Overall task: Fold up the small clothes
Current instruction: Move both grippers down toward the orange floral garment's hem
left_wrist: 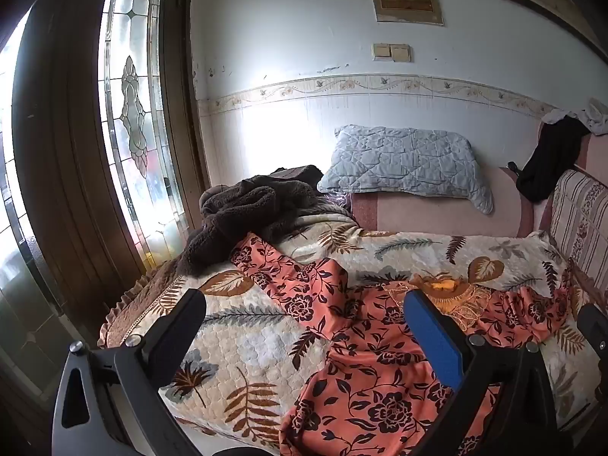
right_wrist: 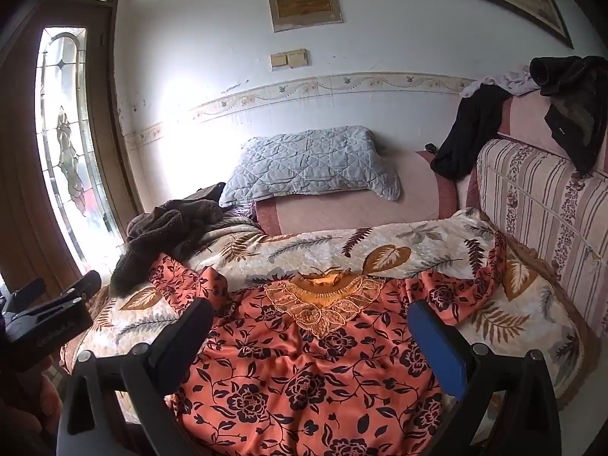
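While both grippers hang with jaws wide apart, holding nothing: left gripper [left_wrist: 304, 326], lower centre of its view; right gripper [right_wrist: 309, 336], likewise. Blouse [right_wrist: 304, 372], orange floral, spread flat on quilt [right_wrist: 380, 250], centre frame. Brown fleece [left_wrist: 243, 212], left of middle.

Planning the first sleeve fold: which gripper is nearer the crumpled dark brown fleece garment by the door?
Left. The left gripper hovers over the orange floral top's sleeve below the brown fleece garment; the right gripper hovers over the top's embroidered collar, farther away.
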